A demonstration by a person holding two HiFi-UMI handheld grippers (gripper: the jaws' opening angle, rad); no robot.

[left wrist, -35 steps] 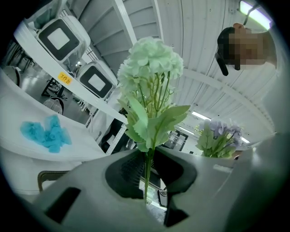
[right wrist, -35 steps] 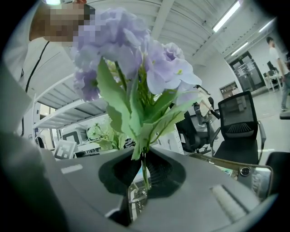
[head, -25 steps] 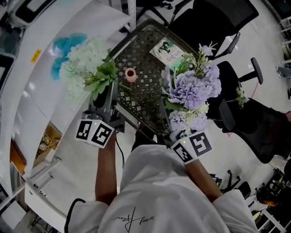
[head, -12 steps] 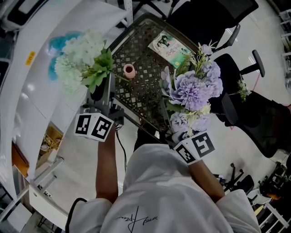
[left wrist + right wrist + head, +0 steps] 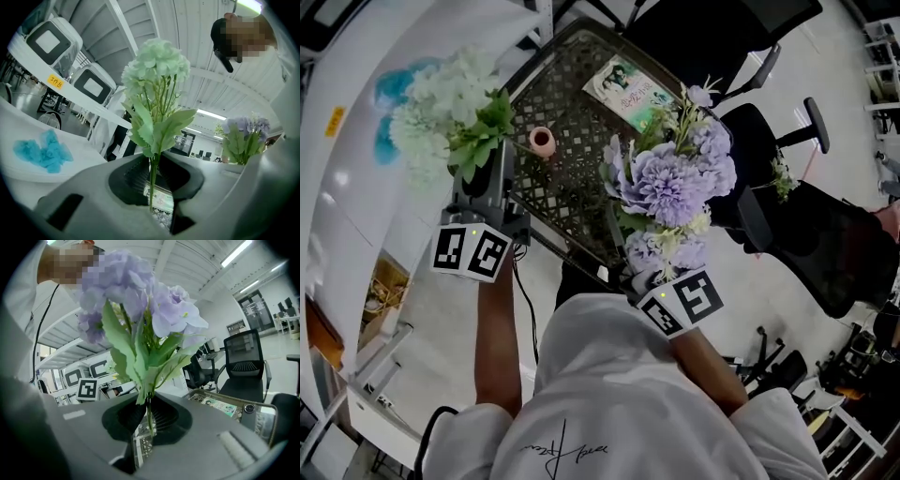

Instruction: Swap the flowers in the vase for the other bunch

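My left gripper (image 5: 490, 176) (image 5: 152, 182) is shut on the thin stem of a pale green and white bunch of flowers (image 5: 441, 105) (image 5: 157, 79). It holds the bunch upright over the table's left edge. My right gripper (image 5: 630, 251) (image 5: 147, 420) is shut on the stems of a purple bunch (image 5: 667, 180) (image 5: 140, 301), upright over the table's near right side. A small pink vase (image 5: 542, 141) stands on the dark lattice table (image 5: 581, 197) between the two bunches, nearer the left one. No flower shows in its mouth.
A printed booklet (image 5: 628, 89) (image 5: 219, 406) lies at the table's far side. Black office chairs (image 5: 787, 216) (image 5: 246, 366) stand to the right. A white bench with a blue cloth (image 5: 389, 89) (image 5: 42, 151) runs along the left.
The whole head view has slid a little left and up. Both grippers keep their bunches and stay where they were relative to the vase.
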